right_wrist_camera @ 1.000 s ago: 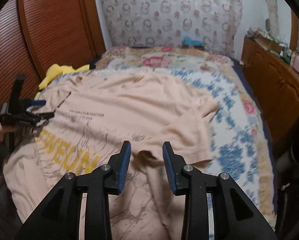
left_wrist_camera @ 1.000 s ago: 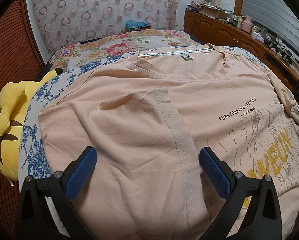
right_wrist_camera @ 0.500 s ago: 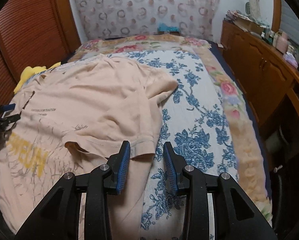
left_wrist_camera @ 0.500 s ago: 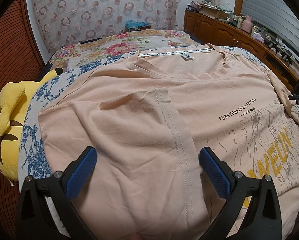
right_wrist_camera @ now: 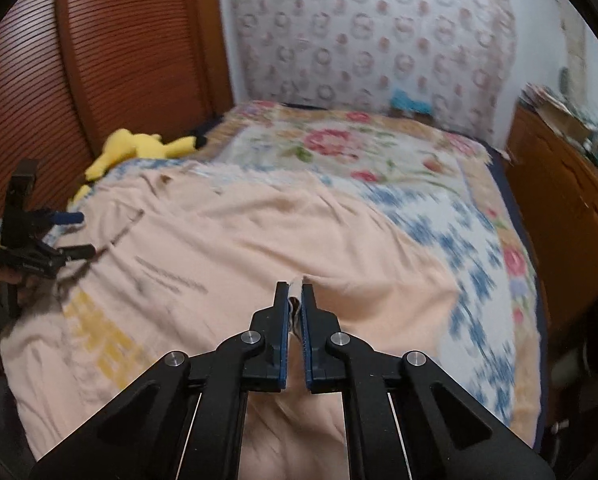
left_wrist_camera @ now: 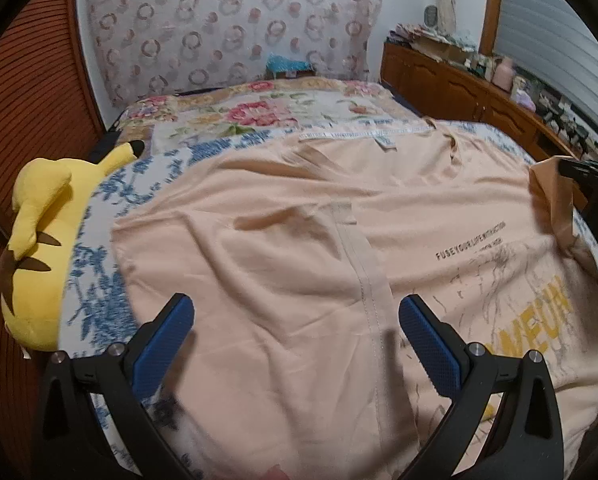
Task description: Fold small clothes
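A peach T-shirt (left_wrist_camera: pixel 299 248) with yellow lettering lies spread on the bed, its left sleeve folded in over the chest. My left gripper (left_wrist_camera: pixel 295 332) is open and empty just above that folded sleeve. My right gripper (right_wrist_camera: pixel 295 300) is shut on the T-shirt's right sleeve (right_wrist_camera: pixel 379 292) and holds it lifted over the shirt body. It also shows at the right edge of the left wrist view (left_wrist_camera: pixel 579 176), with peach cloth hanging from it. The left gripper shows in the right wrist view (right_wrist_camera: pixel 59 240).
A yellow plush toy (left_wrist_camera: pixel 39 248) lies at the bed's left edge beside a brown slatted wall (right_wrist_camera: pixel 99 60). A floral and blue-patterned bedspread (right_wrist_camera: pixel 459 232) covers the bed. A wooden cabinet (right_wrist_camera: pixel 571 208) with clutter runs along the right.
My right gripper has closed on the right sleeve and carried it left over the shirt. My left gripper has drawn back a little and stays open.
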The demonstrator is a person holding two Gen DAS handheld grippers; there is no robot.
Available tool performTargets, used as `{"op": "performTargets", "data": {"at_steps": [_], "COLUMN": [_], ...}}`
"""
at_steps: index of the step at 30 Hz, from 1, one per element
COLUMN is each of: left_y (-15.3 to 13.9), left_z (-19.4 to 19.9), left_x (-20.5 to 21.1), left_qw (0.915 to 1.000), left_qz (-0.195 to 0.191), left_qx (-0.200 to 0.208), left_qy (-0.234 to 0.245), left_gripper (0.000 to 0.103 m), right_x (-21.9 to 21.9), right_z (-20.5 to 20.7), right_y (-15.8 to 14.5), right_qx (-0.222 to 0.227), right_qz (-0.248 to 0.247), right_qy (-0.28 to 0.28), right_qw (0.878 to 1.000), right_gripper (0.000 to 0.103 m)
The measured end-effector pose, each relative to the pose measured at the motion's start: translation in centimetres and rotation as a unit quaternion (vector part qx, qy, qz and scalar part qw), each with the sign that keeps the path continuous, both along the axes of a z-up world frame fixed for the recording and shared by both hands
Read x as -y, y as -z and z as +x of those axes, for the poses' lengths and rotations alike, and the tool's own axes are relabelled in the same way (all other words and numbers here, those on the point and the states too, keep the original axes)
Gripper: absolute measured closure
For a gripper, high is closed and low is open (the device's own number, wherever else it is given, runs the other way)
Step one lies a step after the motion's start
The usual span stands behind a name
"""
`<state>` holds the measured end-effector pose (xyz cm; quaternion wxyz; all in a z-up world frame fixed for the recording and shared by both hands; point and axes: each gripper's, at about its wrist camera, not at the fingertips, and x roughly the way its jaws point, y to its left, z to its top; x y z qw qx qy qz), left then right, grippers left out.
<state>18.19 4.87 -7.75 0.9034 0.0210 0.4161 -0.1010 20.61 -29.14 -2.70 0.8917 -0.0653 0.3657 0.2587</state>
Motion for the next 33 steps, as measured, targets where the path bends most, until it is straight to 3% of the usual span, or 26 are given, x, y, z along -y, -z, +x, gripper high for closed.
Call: {"op": "performTargets", "data": {"at_steps": [5, 7, 8, 9, 23, 33], "left_y": [-1.2, -1.5, -1.5, -1.6, -2.1, -0.8], "left_z": [-1.1, -1.4, -1.5, -1.7, -5.8, -9.5], "left_x": [-0.5, -0.4, -0.3, -0.1, 1.0, 1.2], "left_qw": [0.9999, 0.9998, 0.9998, 0.9998, 0.9985, 0.9986], "left_qz": [-0.006, -0.006, -0.007, -0.008, -0.024, -0.018], "left_qx": [0.013, 0.017, 0.018, 0.019, 0.049, 0.049], "left_qy": [-0.006, -0.005, -0.005, -0.004, 0.001, -0.003], "left_gripper": [0.0, 0.0, 0.0, 0.0, 0.0, 0.0], "right_x": [-3.1, -3.5, -3.6, -3.6, 4.2, 5.4], "right_z": [1.8, 2.0, 2.1, 2.0, -4.8, -8.0], "right_y": [-0.6, -0.7, -0.7, -0.7, 2.9, 4.7], "right_qx": [0.0, 0.001, -0.001, -0.002, -0.028, -0.026], "right_qz": [0.028, 0.026, 0.022, 0.021, -0.02, -0.035], "right_qy": [-0.033, -0.029, -0.026, -0.027, 0.052, 0.065], "right_qw": [0.999, 0.999, 0.999, 0.999, 0.998, 0.997], "right_gripper": [0.1, 0.086, 0.071, 0.068, 0.067, 0.068]}}
